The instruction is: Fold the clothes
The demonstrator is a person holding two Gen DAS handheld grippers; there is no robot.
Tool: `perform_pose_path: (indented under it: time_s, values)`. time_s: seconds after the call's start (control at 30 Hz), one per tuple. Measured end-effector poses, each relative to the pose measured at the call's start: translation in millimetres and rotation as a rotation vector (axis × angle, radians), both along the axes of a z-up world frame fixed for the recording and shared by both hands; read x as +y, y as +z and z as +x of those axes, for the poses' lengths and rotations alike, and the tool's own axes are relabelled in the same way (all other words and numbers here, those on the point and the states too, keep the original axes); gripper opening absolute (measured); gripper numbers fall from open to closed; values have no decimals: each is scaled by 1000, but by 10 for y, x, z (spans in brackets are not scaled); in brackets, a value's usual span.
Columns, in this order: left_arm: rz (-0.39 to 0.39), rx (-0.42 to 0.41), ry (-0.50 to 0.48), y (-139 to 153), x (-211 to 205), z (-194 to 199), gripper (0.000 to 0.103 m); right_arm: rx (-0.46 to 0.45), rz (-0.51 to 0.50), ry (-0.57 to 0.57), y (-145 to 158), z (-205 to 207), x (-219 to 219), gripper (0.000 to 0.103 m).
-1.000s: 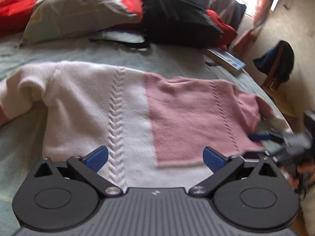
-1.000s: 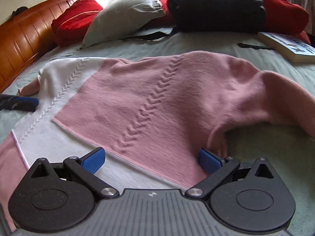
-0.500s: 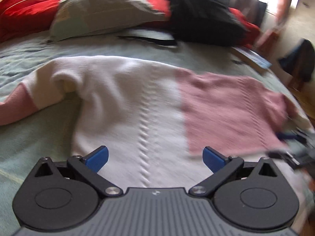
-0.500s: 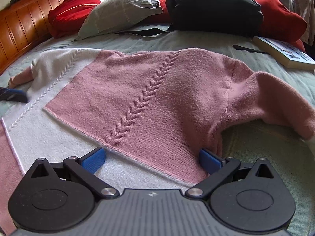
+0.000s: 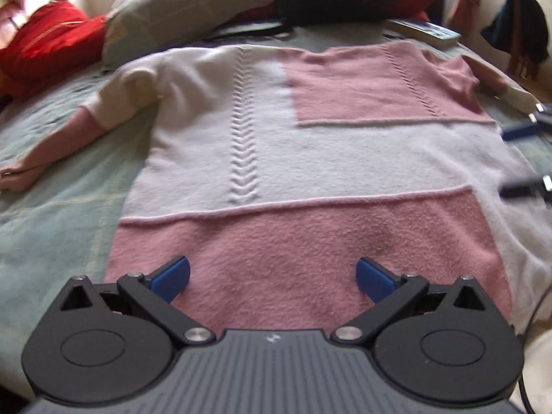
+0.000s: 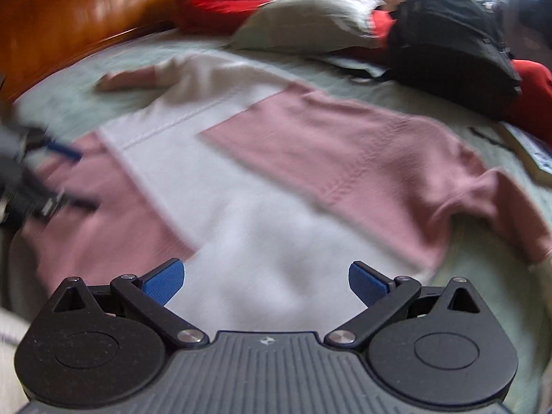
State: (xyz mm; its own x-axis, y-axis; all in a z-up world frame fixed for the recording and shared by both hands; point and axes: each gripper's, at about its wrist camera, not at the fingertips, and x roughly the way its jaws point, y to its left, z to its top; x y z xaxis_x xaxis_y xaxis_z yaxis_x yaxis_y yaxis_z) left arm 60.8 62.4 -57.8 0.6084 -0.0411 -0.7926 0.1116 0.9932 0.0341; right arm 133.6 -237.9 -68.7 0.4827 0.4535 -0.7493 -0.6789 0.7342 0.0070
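A pink and white block-patterned knit sweater point(image 5: 310, 158) lies spread flat on the pale green bedspread point(image 5: 62, 186), sleeves out to both sides. My left gripper point(image 5: 272, 276) is open over the sweater's pink bottom band, holding nothing. My right gripper point(image 6: 265, 281) is open above the white panel of the sweater point(image 6: 262, 186) near its right side, also holding nothing. Each gripper shows in the other's view: the right one point(image 5: 524, 158) at the sweater's right edge, the left one point(image 6: 45, 176) blurred at the left.
At the head of the bed lie a grey pillow point(image 5: 183, 7), red cushions point(image 5: 48, 45), a black backpack point(image 6: 448, 45) and a book point(image 5: 427, 31). A wooden headboard point(image 6: 69, 24) runs along the left in the right wrist view. Dark clothes hang on a chair point(image 5: 524, 31).
Both grippers have pulled back toward the sweater's bottom hem, so the lower pink band now shows. The right gripper has also swung left. The sweater lies as before.
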Motion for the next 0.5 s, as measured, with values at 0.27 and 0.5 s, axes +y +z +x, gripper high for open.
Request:
perform_pose_path:
  time_s: [0.27, 0.5]
  values:
    - [26, -24, 87, -23, -47, -270, 102, -30, -111, -14, -158, -509, -90, 103]
    - [31, -94, 102, 174, -90, -440, 102, -81, -18, 28, -10, -488, 263, 103]
